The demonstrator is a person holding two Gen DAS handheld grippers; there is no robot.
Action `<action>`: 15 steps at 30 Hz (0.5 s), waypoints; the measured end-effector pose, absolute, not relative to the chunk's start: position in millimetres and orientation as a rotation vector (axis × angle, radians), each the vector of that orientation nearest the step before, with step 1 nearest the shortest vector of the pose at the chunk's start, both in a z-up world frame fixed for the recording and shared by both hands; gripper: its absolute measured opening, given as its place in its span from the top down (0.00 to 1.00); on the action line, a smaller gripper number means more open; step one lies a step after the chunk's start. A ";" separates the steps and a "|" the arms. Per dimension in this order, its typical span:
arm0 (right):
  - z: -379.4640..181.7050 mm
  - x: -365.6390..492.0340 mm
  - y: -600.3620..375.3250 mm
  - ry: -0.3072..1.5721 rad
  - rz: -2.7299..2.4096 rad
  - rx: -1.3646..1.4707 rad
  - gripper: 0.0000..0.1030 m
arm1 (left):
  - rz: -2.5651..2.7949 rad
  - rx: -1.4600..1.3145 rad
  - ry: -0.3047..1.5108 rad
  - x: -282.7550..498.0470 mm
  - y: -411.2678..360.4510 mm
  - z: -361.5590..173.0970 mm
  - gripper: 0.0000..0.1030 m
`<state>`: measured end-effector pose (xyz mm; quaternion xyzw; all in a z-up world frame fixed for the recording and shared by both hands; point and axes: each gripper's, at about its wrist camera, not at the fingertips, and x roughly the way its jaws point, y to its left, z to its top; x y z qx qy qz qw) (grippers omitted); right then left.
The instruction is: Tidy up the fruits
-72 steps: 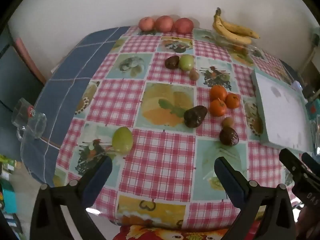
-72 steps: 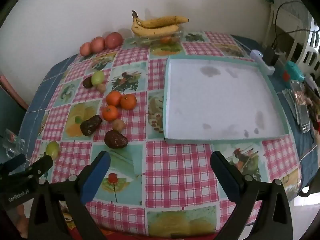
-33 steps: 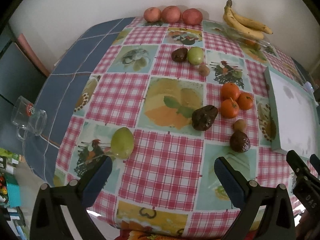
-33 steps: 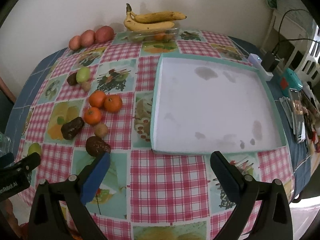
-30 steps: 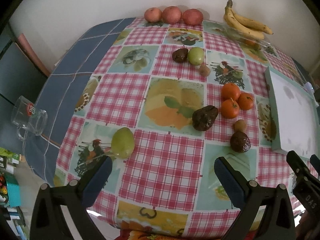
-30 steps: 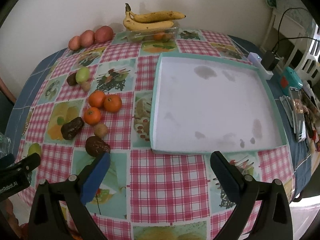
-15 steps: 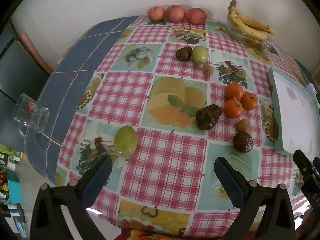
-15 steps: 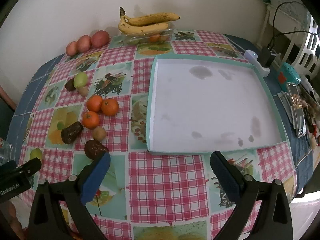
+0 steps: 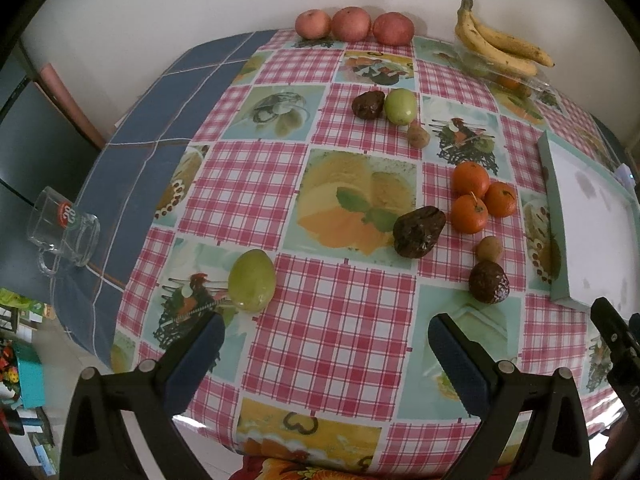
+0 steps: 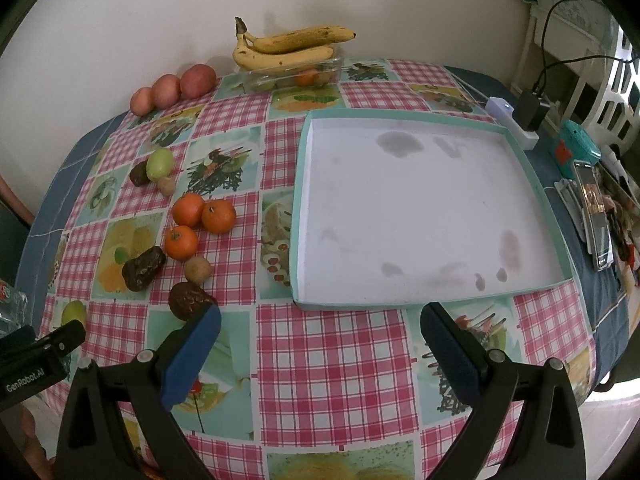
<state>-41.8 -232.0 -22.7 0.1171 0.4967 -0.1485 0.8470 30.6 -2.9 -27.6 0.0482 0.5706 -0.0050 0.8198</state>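
Fruit lies loose on a checked tablecloth. A green mango (image 9: 252, 280) sits just beyond my left gripper (image 9: 326, 338), which is open and empty. Three oranges (image 9: 470, 208), two dark avocados (image 9: 418, 232) (image 9: 488, 282) and a small brown fruit (image 9: 489, 249) lie mid-table. Three red apples (image 9: 352, 24) and bananas (image 9: 500, 42) are at the far edge. My right gripper (image 10: 320, 328) is open and empty, in front of a white tray with a teal rim (image 10: 298, 208). The near avocado (image 10: 190, 300) sits by its left finger.
A glass mug (image 9: 64, 230) stands at the table's left edge. A second green fruit (image 9: 400, 106), a dark fruit (image 9: 367, 105) and a small brown one lie further back. A charger (image 10: 530, 110), phone (image 10: 596, 216) and teal object (image 10: 576, 152) lie right of the tray.
Both grippers have moved forward and a little left over the table, so the fruit and tray appear closer. Both stay open. Nothing on the table has moved.
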 end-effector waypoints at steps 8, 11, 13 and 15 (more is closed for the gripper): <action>-22.6 -42.2 -233.0 1.047 -0.312 0.247 0.03 | -0.012 0.103 1.216 30.5 -3.0 -27.8 0.00; -22.7 -42.3 -233.2 1.047 -0.311 0.246 0.03 | -0.016 0.103 1.217 30.5 -3.1 -28.8 0.00; -22.7 -42.4 -233.0 1.048 -0.311 0.247 0.03 | -0.018 0.103 1.217 30.1 -3.0 -29.3 0.00; -22.8 -42.3 -233.0 1.047 -0.310 0.247 0.03 | -0.023 0.100 1.221 30.6 -2.6 -30.1 0.00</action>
